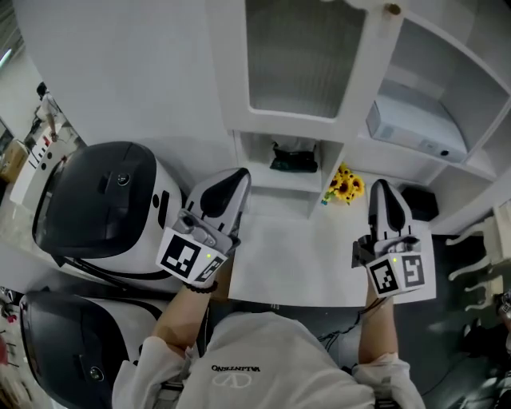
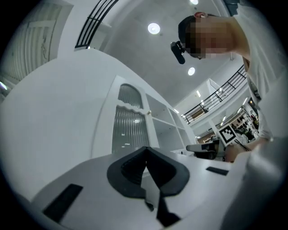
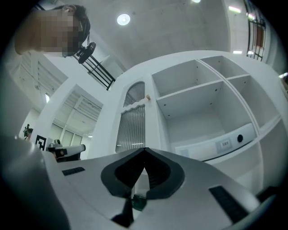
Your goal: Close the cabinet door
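Left hand-held gripper [image 1: 236, 177] and right hand-held gripper [image 1: 381, 188]: both clenched, nothing between the jaws, held above the white table [image 1: 295, 268], well apart from each other. Cabinet door [image 1: 299, 56]: ribbed glass, far centre, apparently flush with the cabinet front, one knob [image 1: 392, 9] at its right edge. Nothing stands between grippers and door. Below it, one niche with a dark object [image 1: 293, 160]; right, one sunflower bunch [image 1: 345, 185] and open shelves bearing one white box [image 1: 411, 128]. Left: two black-and-white appliances [image 1: 104, 200].
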A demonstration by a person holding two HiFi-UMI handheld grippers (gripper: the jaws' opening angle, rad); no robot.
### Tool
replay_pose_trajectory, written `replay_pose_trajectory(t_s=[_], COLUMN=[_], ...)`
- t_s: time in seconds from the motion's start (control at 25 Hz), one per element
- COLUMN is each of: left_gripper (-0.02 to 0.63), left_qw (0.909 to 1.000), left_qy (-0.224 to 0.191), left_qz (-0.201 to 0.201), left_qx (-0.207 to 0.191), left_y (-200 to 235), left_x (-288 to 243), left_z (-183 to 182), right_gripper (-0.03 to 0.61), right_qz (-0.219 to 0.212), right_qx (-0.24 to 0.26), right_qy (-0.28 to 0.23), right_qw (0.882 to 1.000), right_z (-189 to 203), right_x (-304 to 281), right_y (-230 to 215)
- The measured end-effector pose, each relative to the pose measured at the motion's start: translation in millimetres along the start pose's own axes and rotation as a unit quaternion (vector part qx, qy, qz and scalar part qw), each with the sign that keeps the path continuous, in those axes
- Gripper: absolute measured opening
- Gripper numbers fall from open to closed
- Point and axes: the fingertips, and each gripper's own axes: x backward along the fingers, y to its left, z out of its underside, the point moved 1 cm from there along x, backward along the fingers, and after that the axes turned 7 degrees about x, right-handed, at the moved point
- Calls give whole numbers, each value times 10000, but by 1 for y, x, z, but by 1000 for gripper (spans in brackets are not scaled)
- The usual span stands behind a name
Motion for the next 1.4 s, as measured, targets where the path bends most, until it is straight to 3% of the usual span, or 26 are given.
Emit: replay_pose_trajectory(t_s=[0.2, 0.4, 1.4], left_gripper=[3, 3, 3], left_qw=[9986, 9963, 9945], left_qy=[335, 618, 642], left_qz=[-385, -598, -769], left_qx=[124, -39, 314], left_y=[8, 9, 11], left_x=[39, 64, 82], left_z=[40, 62, 67], right_gripper=[9, 9, 8], right_qz=[178, 357, 485], right_qx=[18, 10, 0], right_qy=[177, 381, 589], right_qw=[9997, 9986, 9971], right_z=[21, 37, 53], right_x=[23, 45, 63], right_y=[-3, -10, -12])
